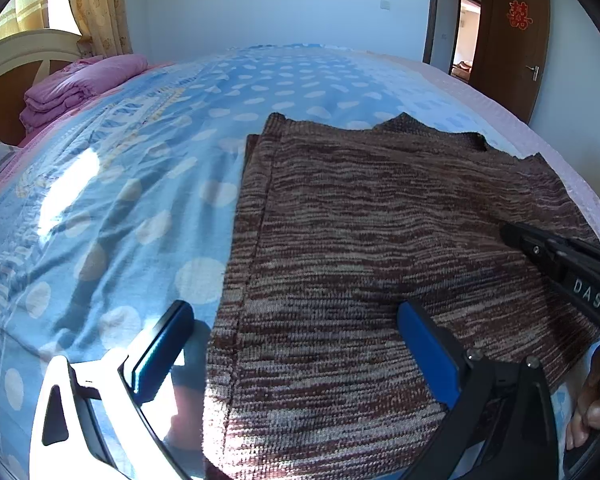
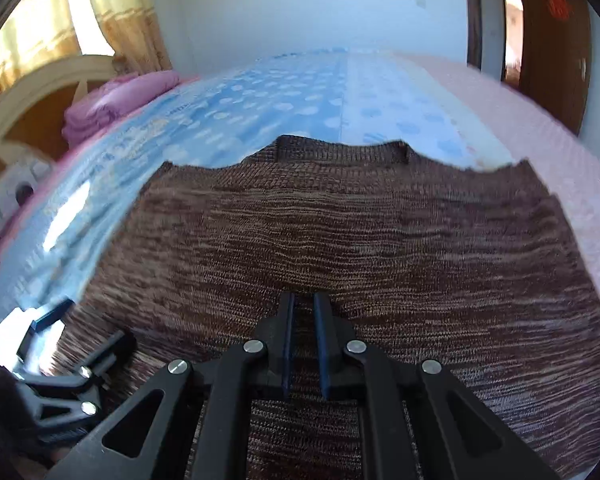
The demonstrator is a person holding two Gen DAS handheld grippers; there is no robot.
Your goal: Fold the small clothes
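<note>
A brown and tan knit sweater (image 1: 380, 248) lies flat on the bed with its neckline at the far end and its left side folded in; it also fills the right wrist view (image 2: 340, 240). My left gripper (image 1: 296, 316) is open, with its blue fingers (image 1: 168, 344) on either side of the sweater's near left edge. It shows at the lower left of the right wrist view (image 2: 76, 336). My right gripper (image 2: 303, 300) hovers over the sweater's near middle, jaws nearly closed with a thin gap and nothing between them. It enters the left wrist view from the right (image 1: 516, 234).
The bed has a blue sheet (image 1: 148, 184) with white dots and a pink cover (image 2: 572, 152) along the right side. Folded pink bedding (image 1: 76, 88) sits by the headboard at the far left. A brown door (image 1: 512, 48) stands open at the far right.
</note>
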